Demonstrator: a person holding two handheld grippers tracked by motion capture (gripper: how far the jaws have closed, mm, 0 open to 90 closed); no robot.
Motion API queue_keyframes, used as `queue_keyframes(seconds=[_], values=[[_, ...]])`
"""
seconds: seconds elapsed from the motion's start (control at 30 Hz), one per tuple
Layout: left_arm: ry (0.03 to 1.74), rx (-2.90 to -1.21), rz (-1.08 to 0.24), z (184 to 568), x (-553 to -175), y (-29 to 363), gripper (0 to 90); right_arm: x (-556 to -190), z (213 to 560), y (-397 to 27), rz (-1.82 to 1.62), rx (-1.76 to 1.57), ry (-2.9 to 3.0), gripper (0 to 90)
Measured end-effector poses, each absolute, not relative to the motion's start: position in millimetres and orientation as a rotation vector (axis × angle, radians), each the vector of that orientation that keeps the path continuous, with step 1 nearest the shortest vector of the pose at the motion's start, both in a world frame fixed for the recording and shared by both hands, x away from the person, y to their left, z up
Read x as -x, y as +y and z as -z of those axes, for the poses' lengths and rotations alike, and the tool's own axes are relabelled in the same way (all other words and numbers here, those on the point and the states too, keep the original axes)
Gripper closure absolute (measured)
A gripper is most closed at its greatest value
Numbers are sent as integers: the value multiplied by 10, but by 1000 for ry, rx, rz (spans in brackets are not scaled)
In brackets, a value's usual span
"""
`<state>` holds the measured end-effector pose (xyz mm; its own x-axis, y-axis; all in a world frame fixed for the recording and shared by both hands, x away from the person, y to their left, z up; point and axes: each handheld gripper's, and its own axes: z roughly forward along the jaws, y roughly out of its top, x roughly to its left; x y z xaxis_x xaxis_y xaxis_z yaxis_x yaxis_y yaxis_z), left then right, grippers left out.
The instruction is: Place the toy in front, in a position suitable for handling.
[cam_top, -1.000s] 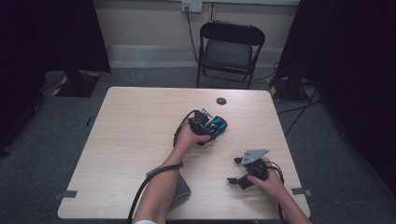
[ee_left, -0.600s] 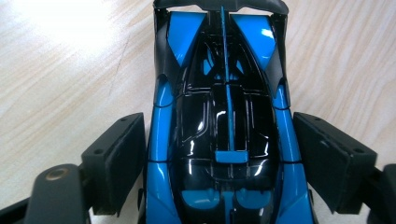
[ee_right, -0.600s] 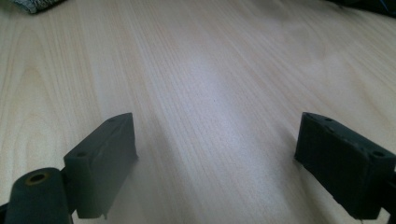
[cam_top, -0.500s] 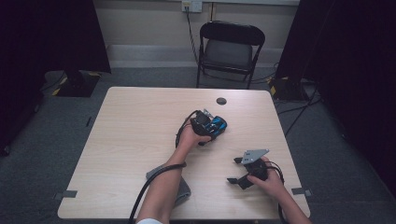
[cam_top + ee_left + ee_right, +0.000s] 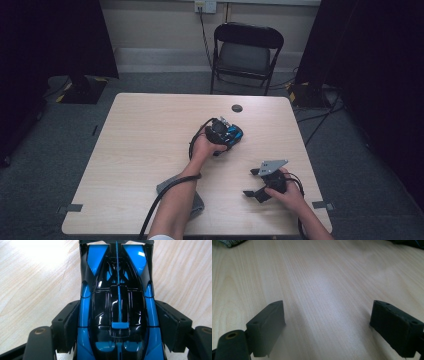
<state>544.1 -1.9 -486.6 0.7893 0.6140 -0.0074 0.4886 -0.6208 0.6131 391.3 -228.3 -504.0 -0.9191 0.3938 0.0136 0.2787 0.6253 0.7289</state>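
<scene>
The left gripper [image 5: 226, 134] sits over a blue and black toy car [image 5: 117, 307] near the middle of the table [image 5: 135, 150], with the car lying lengthwise between its two black jaws. In the left gripper view the left pad [image 5: 71, 325] lies against the car's blue flank and the right pad [image 5: 166, 326] stands just beside the other flank; the jaws have just been closing around the car's body, and whether the right pad fully presses on it is hard to tell. The car's nose points straight ahead of this gripper, and its wheels rest on the pale wood. Well apart from it, toward the person's side and to the right, the right gripper [image 5: 265, 182] rests low over the table, its jaws spread wide with bare wood between the pads [image 5: 268, 325], holding nothing. A grey cloth [image 5: 170, 187] lies behind the left gripper, under the person's left forearm. Beyond the left gripper, a small dark round disc [image 5: 237, 108] lies on the table near its far edge, and a black folding chair [image 5: 245, 52] stands past that edge.
</scene>
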Motion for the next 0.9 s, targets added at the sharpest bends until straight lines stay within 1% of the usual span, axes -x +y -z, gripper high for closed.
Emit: queue_keyframes(seconds=[0.23,0.3,0.9], values=[[816,-2339,-273,4818,-5435,-14,266,-3915,5041,-2283,-1172,-561,2698,115],[809,-2356,-270,4801,-5439,-12,267,-3915,5040,-2283,-1172,-561,2698,115],[843,-2343,-286,4858,-5420,-42,263,-3915,5041,-2283,-1172,-561,2698,115]])
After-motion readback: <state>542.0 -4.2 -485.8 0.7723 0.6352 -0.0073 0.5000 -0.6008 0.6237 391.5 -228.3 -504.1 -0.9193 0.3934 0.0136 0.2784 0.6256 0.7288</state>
